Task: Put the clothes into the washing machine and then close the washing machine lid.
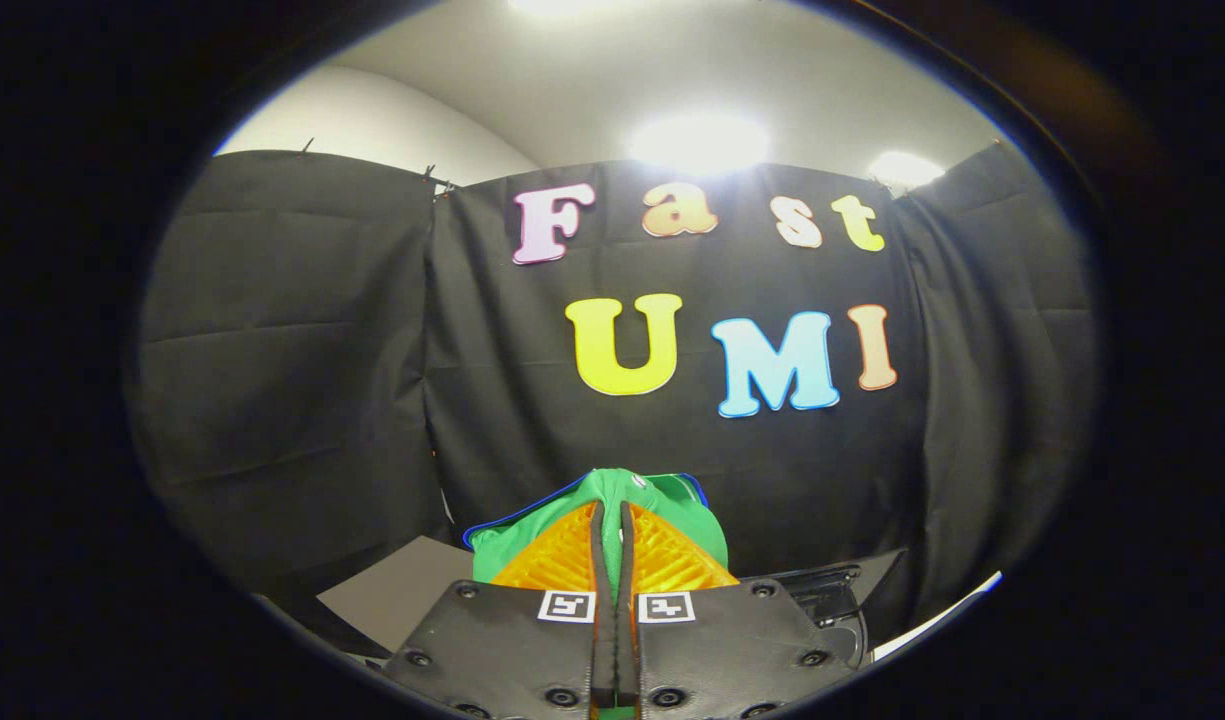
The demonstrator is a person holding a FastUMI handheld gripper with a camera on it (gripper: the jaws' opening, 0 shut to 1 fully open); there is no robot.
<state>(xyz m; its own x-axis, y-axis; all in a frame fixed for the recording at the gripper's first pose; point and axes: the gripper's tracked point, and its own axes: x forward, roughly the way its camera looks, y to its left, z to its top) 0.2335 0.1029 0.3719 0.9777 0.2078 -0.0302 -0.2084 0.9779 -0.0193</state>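
My gripper [613, 520] is shut on a green garment [622, 490] with a blue trim. The cloth bunches over and around the two fingertips, held up high in front of the black cloth wall. Both fingers press together with green fabric pinched in the narrow slit between them. A dark part of the washing machine [822, 595] with a curved edge peeks out low to the right, behind the gripper body.
A grey flat surface [402, 595] lies low to the left below the garment. A white edge [937, 615] runs low on the right. The black cloth wall stands close ahead, with bright ceiling lights above.
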